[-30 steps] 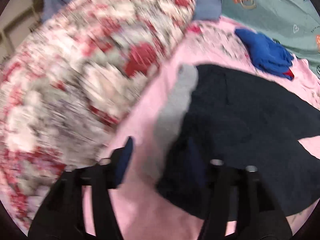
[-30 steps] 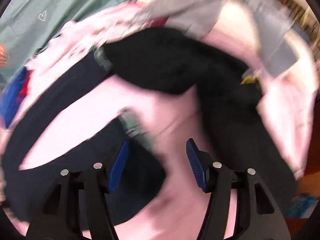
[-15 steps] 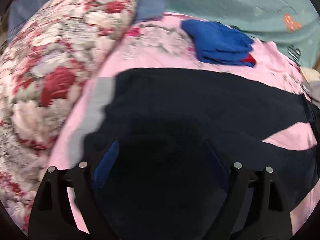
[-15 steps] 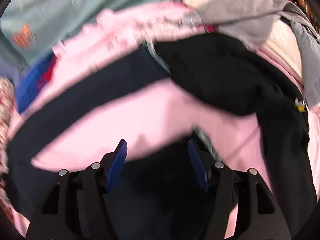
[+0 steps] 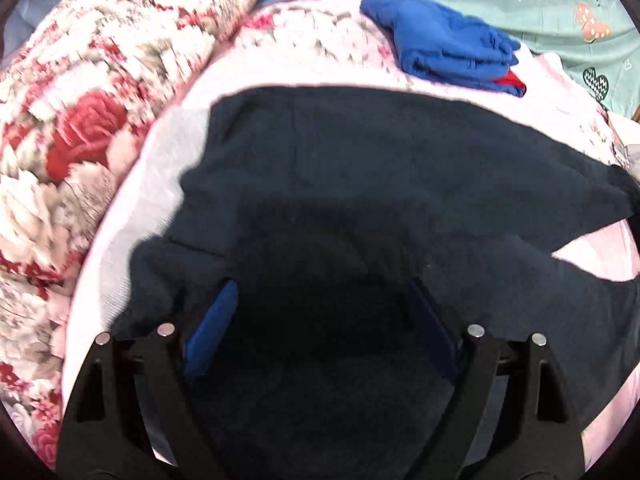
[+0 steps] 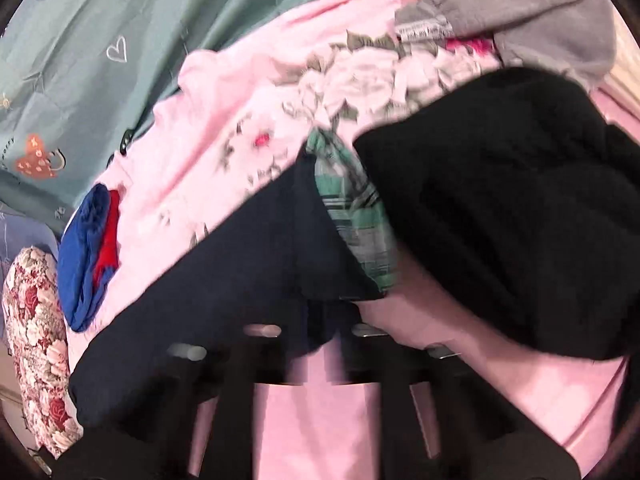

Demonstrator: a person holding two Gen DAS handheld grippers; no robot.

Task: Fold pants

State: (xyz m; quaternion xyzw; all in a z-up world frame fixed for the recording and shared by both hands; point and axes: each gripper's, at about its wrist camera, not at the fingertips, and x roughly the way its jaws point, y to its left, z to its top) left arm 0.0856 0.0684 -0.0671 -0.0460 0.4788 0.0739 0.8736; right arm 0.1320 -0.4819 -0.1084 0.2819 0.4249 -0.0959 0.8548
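Dark navy pants [image 5: 380, 184] lie spread on a pink floral bed sheet [image 5: 320, 48]. My left gripper [image 5: 320, 320] is open, its blue-padded fingers [image 5: 210, 330] wide apart just above the waist end of the pants. In the right wrist view the pants [image 6: 224, 280] run from lower left to centre, with a green plaid lining [image 6: 356, 216] showing at the leg cuff. My right gripper [image 6: 316, 332] is blurred and looks shut on the leg end of the pants.
A red-rose floral pillow [image 5: 80, 120] lies to the left. A folded blue garment [image 5: 448, 52] sits at the far side on the sheet. A black garment [image 6: 520, 208] and a grey one [image 6: 520, 12] are piled at the right. A teal sheet [image 6: 80, 60] lies behind.
My left gripper has swung from the pillow side to over the pants' waist. My right gripper has dropped onto the leg end and closed; the cuff is lifted.
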